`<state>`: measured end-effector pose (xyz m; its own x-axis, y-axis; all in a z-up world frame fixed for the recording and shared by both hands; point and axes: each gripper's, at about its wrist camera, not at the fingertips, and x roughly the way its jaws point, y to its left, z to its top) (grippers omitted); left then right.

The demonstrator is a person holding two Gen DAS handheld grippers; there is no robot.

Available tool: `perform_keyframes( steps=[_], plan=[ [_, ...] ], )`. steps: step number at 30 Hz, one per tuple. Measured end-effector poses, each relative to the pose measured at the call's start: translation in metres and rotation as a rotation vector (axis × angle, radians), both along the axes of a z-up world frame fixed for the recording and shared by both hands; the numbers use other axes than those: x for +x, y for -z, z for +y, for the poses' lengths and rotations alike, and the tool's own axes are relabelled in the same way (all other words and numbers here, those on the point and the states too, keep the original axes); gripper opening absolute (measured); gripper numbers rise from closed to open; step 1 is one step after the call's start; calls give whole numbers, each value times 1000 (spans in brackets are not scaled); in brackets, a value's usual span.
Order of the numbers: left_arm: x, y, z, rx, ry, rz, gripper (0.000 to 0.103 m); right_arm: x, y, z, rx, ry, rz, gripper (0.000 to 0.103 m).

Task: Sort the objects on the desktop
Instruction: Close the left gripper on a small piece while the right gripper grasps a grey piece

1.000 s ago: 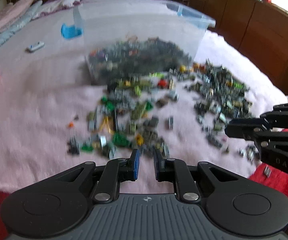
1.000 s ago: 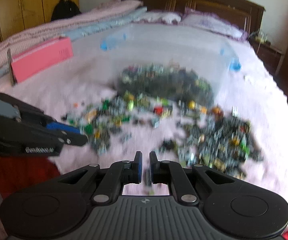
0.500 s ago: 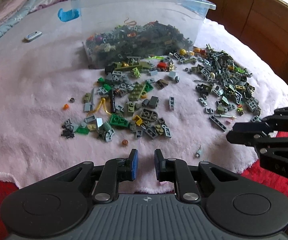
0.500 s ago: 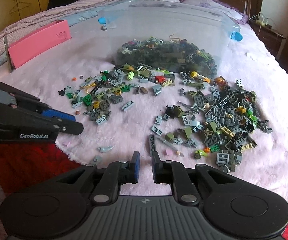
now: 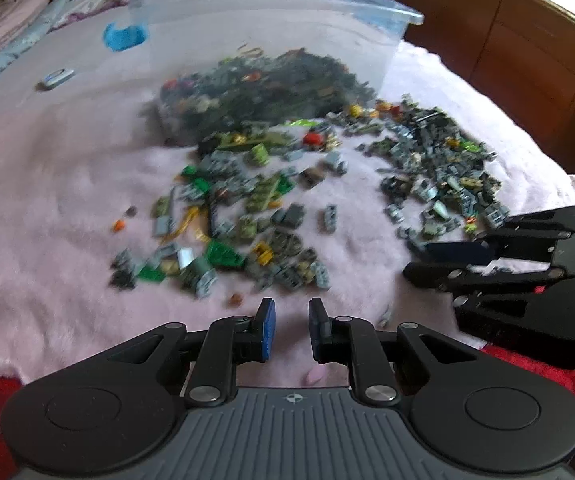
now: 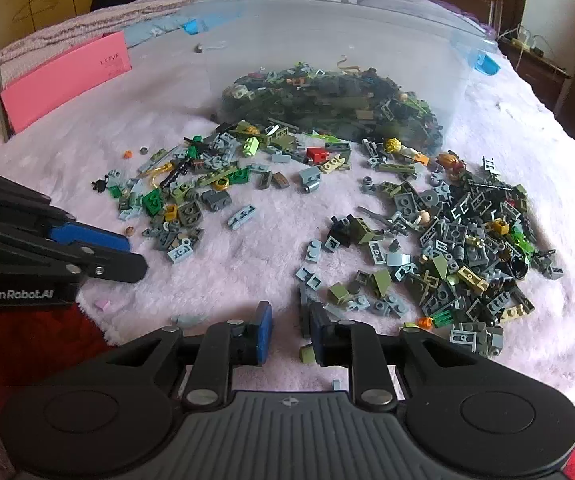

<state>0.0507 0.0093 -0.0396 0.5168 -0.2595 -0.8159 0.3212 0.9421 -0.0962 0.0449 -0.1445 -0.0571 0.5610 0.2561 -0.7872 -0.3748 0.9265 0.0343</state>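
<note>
Small toy bricks lie in two loose heaps on a fluffy pink blanket: a green and grey heap (image 5: pixel 247 216) (image 6: pixel 191 200) and a denser grey heap (image 5: pixel 439 176) (image 6: pixel 467 248). Behind them stands a clear plastic bin (image 5: pixel 271 40) (image 6: pixel 327 40) holding many more bricks. My left gripper (image 5: pixel 290 312) hovers at the blanket's near edge, slightly open, with nothing between its fingers. My right gripper (image 6: pixel 289 316) is low over the near end of the grey heap. Its jaws are opening and grip nothing. A dark grey strip (image 6: pixel 302 304) lies on the blanket by its right finger.
A pink box (image 6: pixel 67 80) stands on the far left of the bed. A small white object (image 5: pixel 55 79) lies behind the heaps, and a blue clip (image 5: pixel 123 36) sits on the bin's corner. Wooden cabinets (image 5: pixel 527 60) line the right side. Red fabric (image 6: pixel 27 344) shows below the blanket's edge.
My right gripper's jaws went from nearly shut to apart, and it sank closer to the blanket. My left gripper keeps the same small gap.
</note>
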Motion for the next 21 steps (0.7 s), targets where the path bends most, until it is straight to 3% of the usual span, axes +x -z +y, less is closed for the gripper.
perform_keyframes(
  steps=[11, 14, 21],
  plan=[
    [12, 13, -27, 11, 45, 7, 19, -1, 3, -2, 16, 6, -8, 22],
    [12, 13, -24, 8, 36, 2, 13, -2, 3, -3, 21, 7, -10, 21],
    [6, 3, -22, -3, 38, -24, 10, -3, 1, -5, 24, 13, -17, 5]
  ],
)
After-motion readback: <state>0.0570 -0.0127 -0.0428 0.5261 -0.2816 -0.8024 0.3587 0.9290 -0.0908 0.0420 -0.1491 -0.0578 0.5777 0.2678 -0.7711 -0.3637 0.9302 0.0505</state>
